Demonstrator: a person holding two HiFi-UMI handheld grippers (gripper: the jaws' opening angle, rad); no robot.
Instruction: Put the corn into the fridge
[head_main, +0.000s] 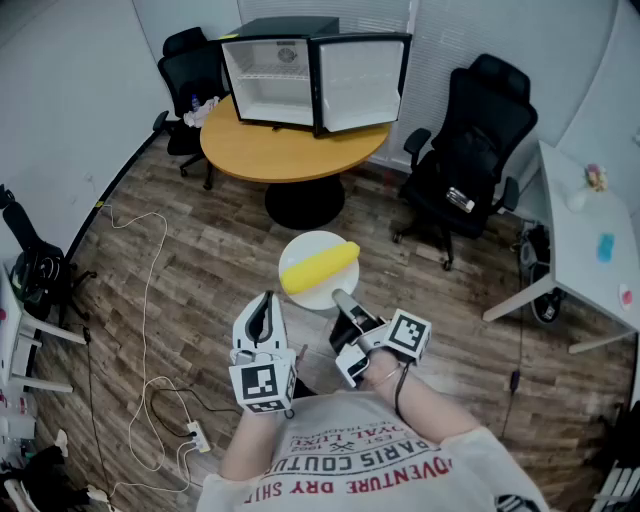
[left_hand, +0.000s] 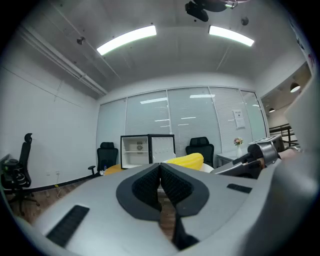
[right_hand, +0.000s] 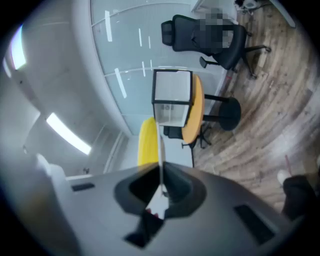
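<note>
A yellow corn lies on a white plate. My right gripper is shut on the plate's near rim and holds it level over the wooden floor. In the right gripper view the plate shows edge-on between the jaws, with the corn beside it. My left gripper hangs just left of the plate, shut with nothing in it; its pads meet. Ahead, a small fridge stands on a round wooden table with its door swung open.
A black office chair stands right of the table and another behind its left side. Cables and a power strip lie on the floor at the left. A white desk is at the right.
</note>
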